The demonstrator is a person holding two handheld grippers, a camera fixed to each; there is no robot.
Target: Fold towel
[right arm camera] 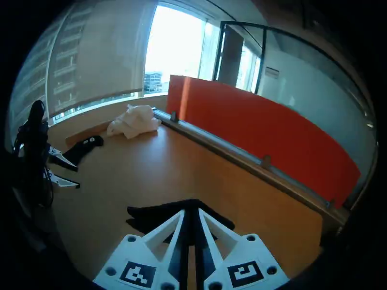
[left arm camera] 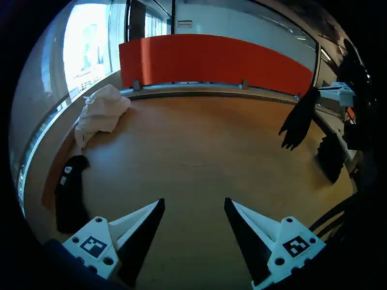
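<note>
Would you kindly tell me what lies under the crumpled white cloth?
The white cloth rests on the wooden table near its far corner. Bare tabletop shows at its edges; anything beneath its folds is covered.

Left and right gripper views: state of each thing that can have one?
left gripper: open, holding nothing.
right gripper: shut on the black towel.
black towel: not folded, hanging limp from the right gripper.
white towel: crumpled in a heap, not folded, untouched by either gripper.
</note>
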